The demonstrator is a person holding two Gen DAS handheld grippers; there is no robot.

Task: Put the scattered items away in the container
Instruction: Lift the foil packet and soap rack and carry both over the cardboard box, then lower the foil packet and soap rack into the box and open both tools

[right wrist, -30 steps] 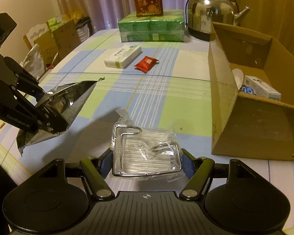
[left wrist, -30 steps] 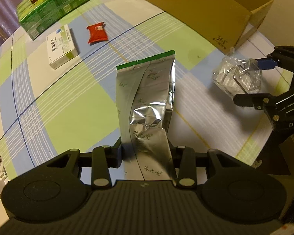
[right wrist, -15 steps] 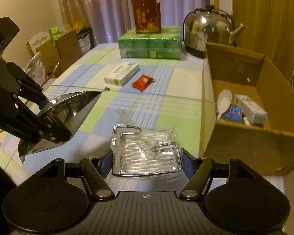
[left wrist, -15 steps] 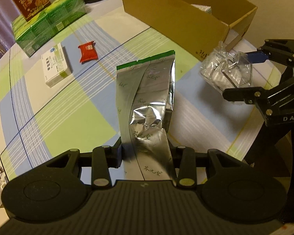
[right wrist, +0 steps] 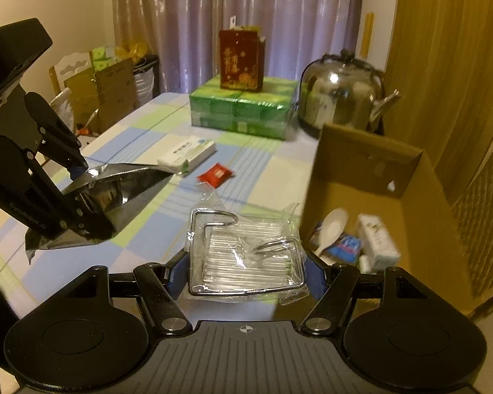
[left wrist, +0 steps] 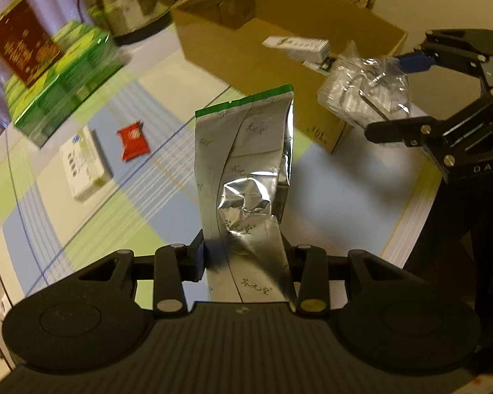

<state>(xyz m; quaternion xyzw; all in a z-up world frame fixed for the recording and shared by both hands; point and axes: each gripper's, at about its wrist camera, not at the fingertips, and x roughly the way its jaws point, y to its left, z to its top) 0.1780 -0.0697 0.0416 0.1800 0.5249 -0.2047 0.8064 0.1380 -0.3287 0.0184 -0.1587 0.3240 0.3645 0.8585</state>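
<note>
My left gripper (left wrist: 245, 256) is shut on a silver foil pouch (left wrist: 246, 164) with a green top edge, held up above the checked tablecloth. From the right wrist view the same pouch (right wrist: 115, 190) hangs at the left. My right gripper (right wrist: 245, 272) is shut on a wire rack wrapped in clear plastic (right wrist: 243, 249), held beside the near corner of the open cardboard box (right wrist: 420, 216). In the left wrist view that rack (left wrist: 364, 98) hangs by the box's (left wrist: 246, 42) near corner. Inside the box lie a white spoon (right wrist: 332, 229) and small cartons (right wrist: 376, 239).
On the table lie a white carton (right wrist: 187, 152) and a red sachet (right wrist: 215, 174). Stacked green boxes (right wrist: 243, 111) with a dark red box (right wrist: 241, 60) on top stand at the far end, beside a steel kettle (right wrist: 340, 93).
Both grippers have risen and moved toward the cardboard box with their loads. The box interior now shows more fully in both views.
</note>
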